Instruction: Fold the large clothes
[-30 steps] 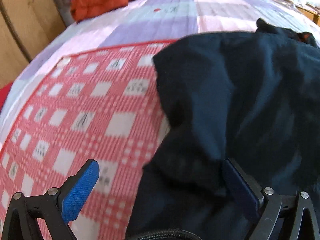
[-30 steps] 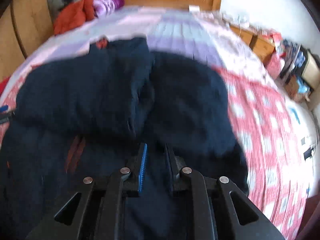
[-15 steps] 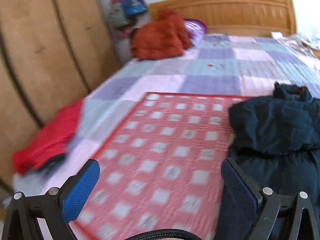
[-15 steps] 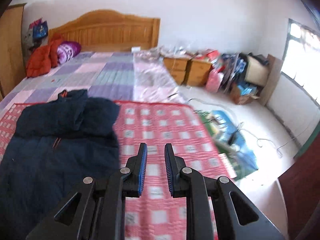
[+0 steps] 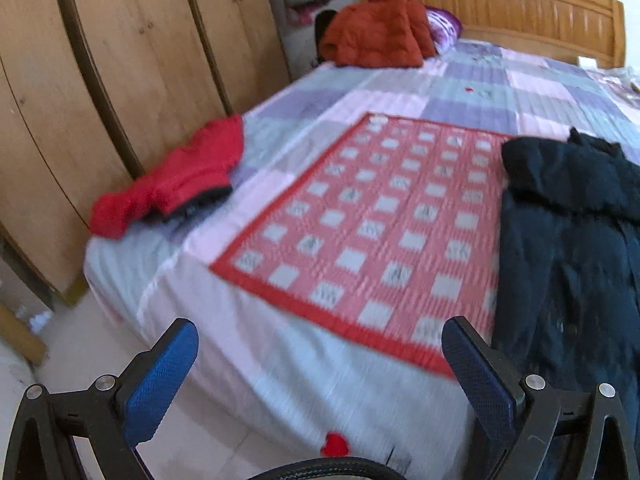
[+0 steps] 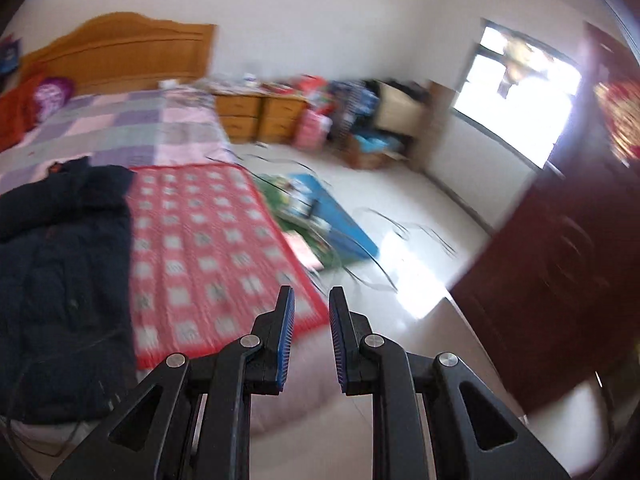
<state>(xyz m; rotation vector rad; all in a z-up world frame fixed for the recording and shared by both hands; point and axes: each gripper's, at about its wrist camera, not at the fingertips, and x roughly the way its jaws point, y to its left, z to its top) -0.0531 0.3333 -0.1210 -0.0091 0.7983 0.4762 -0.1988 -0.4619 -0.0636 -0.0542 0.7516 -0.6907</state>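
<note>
A dark navy jacket (image 5: pixel 568 232) lies on the red checked mat (image 5: pixel 384 220) on the bed, its upper part folded over; it also shows in the right wrist view (image 6: pixel 60 272) at the left. My left gripper (image 5: pixel 320 364) is wide open and empty, held off the bed's foot corner, left of the jacket. My right gripper (image 6: pixel 311 336) has its jaws close together with a narrow gap and nothing between them, held off the bed's foot, right of the jacket and apart from it.
A red garment (image 5: pixel 172 184) lies at the bed's left edge by the wooden wardrobe (image 5: pixel 100 80). An orange coat (image 5: pixel 376 28) lies by the headboard. Floor clutter and cables (image 6: pixel 320 216), nightstands (image 6: pixel 260 116) and a dark door (image 6: pixel 560 272) stand to the right.
Both grippers have pulled back from the jacket, away from the bed's foot. The left has swung left, the right has swung right toward the room. The jacket stays lying on the mat.
</note>
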